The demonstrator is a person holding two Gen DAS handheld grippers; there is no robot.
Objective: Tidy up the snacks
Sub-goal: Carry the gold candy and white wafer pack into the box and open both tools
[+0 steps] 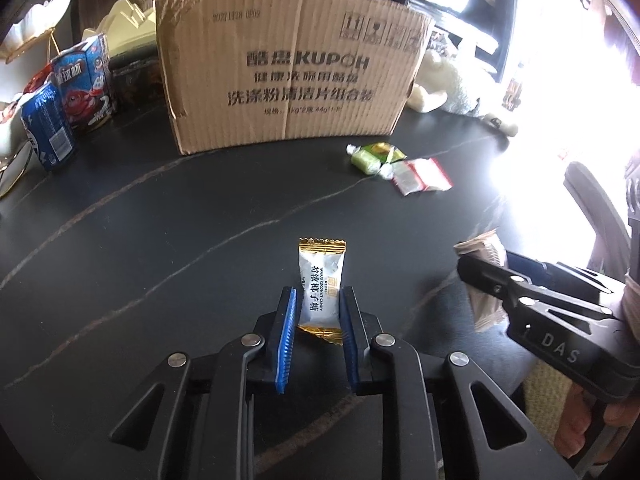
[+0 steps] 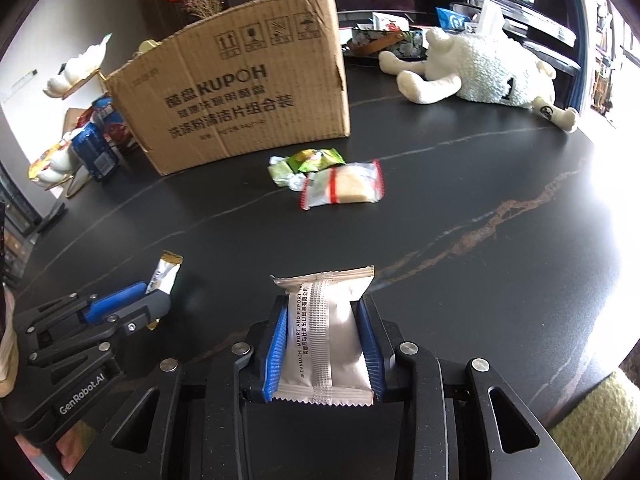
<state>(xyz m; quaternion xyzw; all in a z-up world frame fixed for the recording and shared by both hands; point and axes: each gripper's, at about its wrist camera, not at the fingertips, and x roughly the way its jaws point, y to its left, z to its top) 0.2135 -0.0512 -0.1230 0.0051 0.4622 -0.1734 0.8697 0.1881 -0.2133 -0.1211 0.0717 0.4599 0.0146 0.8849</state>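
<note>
Dark stone table [image 2: 460,184] has much free surface between the grippers and the cardboard box [image 1: 288,68] at the back. Left gripper [image 1: 318,304] is closed on a white candy [image 1: 320,284] with gold ends. Right gripper [image 2: 324,332] is closed on a pale snack packet [image 2: 326,336]. Two more small packets [image 2: 324,176] lie just before the box, well apart from both.

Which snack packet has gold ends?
The small white coconut candy pinched in the left gripper. The right gripper's packet is plain white.
</note>
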